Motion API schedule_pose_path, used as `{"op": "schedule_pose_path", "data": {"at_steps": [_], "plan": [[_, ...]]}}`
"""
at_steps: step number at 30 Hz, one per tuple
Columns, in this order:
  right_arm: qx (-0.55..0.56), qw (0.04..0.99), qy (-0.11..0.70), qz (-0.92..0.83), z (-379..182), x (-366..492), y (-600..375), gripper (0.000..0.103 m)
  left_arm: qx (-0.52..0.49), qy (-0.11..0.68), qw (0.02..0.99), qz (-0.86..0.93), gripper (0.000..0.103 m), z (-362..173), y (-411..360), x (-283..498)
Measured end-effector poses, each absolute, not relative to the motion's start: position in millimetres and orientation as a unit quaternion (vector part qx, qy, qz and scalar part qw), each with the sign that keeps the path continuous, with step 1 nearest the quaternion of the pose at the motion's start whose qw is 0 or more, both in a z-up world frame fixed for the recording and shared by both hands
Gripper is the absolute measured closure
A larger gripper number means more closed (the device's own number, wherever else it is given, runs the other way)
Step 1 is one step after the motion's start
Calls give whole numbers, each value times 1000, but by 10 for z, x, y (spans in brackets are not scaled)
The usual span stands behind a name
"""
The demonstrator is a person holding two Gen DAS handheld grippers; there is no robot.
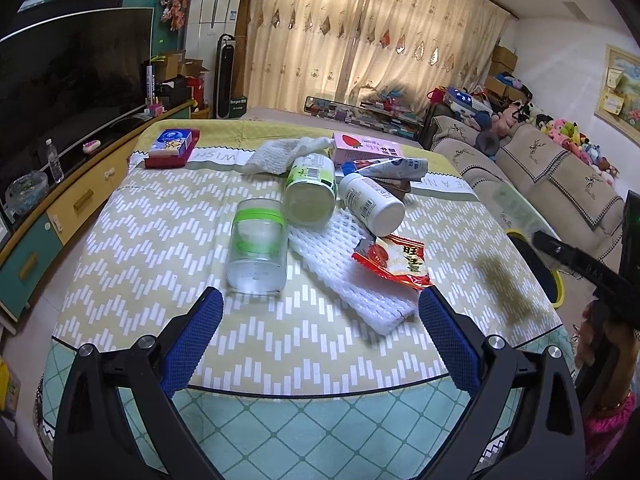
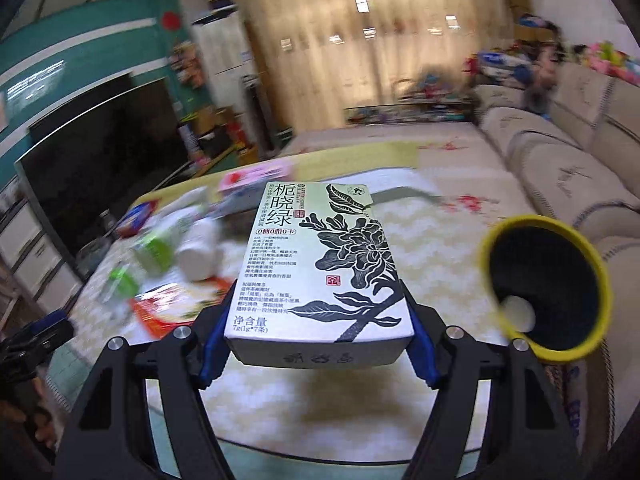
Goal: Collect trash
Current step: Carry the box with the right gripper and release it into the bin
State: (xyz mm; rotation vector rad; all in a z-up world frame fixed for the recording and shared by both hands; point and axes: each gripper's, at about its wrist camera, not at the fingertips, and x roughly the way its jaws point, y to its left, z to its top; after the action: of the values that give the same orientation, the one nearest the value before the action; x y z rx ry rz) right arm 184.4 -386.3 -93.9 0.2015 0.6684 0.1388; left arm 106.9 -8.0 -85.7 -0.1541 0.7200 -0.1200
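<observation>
Currently held: tea box, pale green with black floral print, clamped lengthwise between the blue pads of the right gripper, lifted above the table. Handling, by judgement: light cardboard, stiff enough along its long sides but crushable; grip on the flat side walls near the near end looks sound, surface smooth and possibly slippery.

Left gripper: jaws wide, nothing between them, hovering low over the near table edge.

Destination, presumed: yellow-rimmed bin, just right of the box, a white round item lying inside.

Remaining on the patterned cloth: clear jar with green band; green-labelled jar on its side; white bottle; white foam netting; red snack wrapper; squeezed tube; pink strawberry carton; tissue pack at the far left corner.

Obstructions: none visible between box and bin.
</observation>
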Motion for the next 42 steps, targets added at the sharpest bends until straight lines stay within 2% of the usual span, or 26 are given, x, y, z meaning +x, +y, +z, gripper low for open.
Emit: {"op": "schedule_pose_path", "data": {"at_steps": [7,18,24,26,28,42], "plan": [[104,937,331,-45,-1050,1928,-4625,35,-68,358,929,-60,6,-907,-154,1108],[119,910,379,-115,-1527,2331,-5386,35,-48,372,925,-65,6,-957,-390,1222],[130,898,399,-135,-1767,2498,-5563,34,-39,382,921,-66,6,-1000,-506,1318],[137,896,397,-143,-1801,2491,-5608,27,-36,384,920,-67,6,-1013,-538,1342],[138,897,393,-147,-1810,2452,-5629,26,-32,387,919,-69,6,-1034,-582,1369],[144,906,377,-130,-1706,2239,-5540,25,-4,398,912,-101,6,-1069,-867,1682]]}}
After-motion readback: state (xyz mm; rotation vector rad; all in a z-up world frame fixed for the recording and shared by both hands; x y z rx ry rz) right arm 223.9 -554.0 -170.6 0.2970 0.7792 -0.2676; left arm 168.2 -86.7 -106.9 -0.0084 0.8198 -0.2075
